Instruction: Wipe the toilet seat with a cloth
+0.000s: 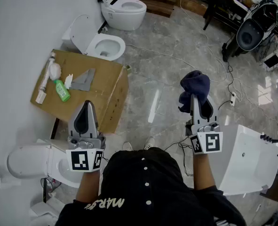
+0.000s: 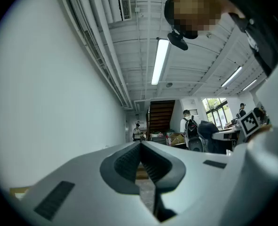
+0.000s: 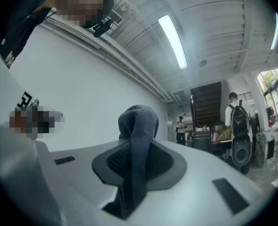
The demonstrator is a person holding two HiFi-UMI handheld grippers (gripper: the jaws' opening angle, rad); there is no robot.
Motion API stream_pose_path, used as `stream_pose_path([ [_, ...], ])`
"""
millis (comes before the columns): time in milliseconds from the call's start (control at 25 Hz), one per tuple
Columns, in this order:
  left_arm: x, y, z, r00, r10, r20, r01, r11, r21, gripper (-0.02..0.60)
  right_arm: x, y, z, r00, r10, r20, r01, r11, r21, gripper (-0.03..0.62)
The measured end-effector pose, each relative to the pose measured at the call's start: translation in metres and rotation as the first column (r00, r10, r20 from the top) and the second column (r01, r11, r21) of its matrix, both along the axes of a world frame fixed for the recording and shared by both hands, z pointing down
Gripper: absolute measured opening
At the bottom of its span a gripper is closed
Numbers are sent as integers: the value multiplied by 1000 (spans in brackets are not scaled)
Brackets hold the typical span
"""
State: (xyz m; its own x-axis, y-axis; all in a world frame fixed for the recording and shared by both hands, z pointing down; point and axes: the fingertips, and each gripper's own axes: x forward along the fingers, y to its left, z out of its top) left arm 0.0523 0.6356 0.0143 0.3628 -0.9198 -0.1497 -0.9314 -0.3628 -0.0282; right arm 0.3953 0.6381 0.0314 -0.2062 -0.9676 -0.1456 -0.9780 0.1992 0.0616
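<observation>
My right gripper [image 1: 198, 102] is held up at the right of the head view, shut on a dark blue cloth [image 1: 195, 85] that bunches above its tips. In the right gripper view the cloth [image 3: 139, 126] hangs down between the pads. My left gripper [image 1: 87, 104] is raised at the left, shut with nothing in it; its jaws [image 2: 141, 146] meet at the tip. A white toilet [image 1: 28, 160] stands at the lower left, its bowl partly hidden behind the left gripper. Both grippers are well above the floor and apart from any toilet.
A cardboard box [image 1: 108, 86] ahead of the left gripper carries a green bottle [image 1: 61, 90], a brush [image 1: 45, 78] and a grey rag [image 1: 84, 79]. Two more toilets [image 1: 99, 44] [image 1: 123, 7] stand beyond it. A white casing [image 1: 244, 158] is at my right; cables [image 1: 195, 62] trail over the floor.
</observation>
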Motion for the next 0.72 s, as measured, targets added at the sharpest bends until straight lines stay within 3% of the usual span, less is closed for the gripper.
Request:
stream_pose_path([
  [440,3,3,1,1000,-1,8,1,1000,-4,11,4,1,1,998,-1,59,1,1000,2,71],
  [720,16,4,10,1000,-8,21,9,1000,-21,11,17,4,13,999,6,49,-5,1000,-23,71],
])
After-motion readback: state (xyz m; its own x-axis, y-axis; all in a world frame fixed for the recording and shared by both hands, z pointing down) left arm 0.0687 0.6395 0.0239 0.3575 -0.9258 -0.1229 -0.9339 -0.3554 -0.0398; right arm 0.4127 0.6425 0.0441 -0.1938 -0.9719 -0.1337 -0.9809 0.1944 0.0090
